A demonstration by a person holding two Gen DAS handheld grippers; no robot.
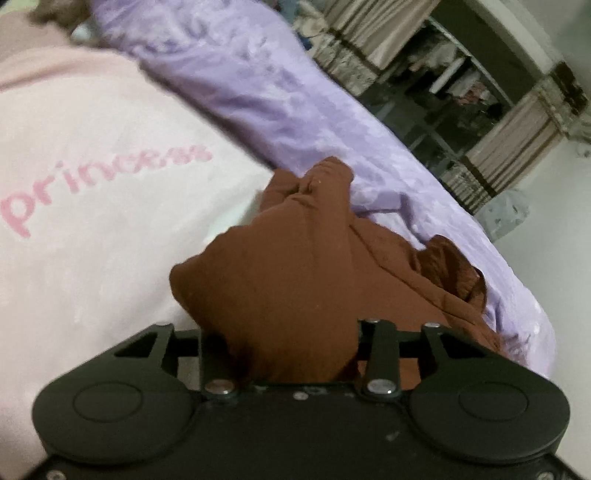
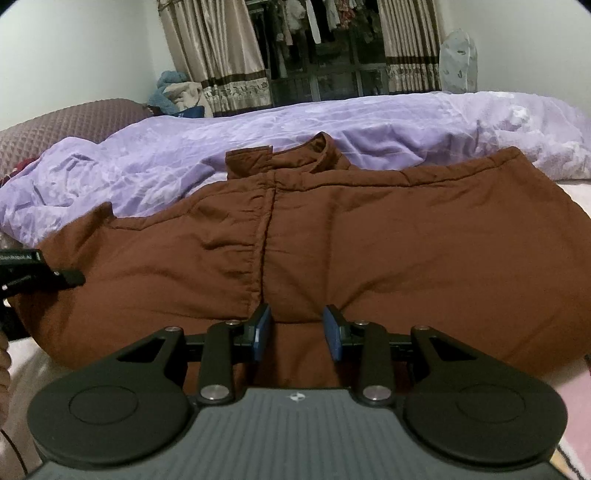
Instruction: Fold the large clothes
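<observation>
Right wrist view is showing the brown jacket [image 2: 332,236] lying on the bed [image 2: 258,125], the right gripper [image 2: 297,332] pinching its hem, the left gripper [image 1: 295,332] bunching a sleeve; padded, soft, bulky, it is gripping best at seams.

In the left wrist view, brown jacket [image 1: 295,266] cloth bunches up between the left gripper [image 1: 295,354] arms and covers both fingertips, so whether the pads press it cannot be told. The picture is blurred: the pink word on the blanket [image 1: 92,258] smears at its far end, and the shelves beyond the gripper are unreadable.

In the right wrist view, the right gripper [image 2: 297,334] body hides the jacket's [image 2: 406,251] near hem. The jacket's right end runs off the edge. The left gripper [image 2: 40,273] is cut off at the left edge. Hanging clothes [image 2: 325,22] far ahead are too small to tell apart.
</observation>
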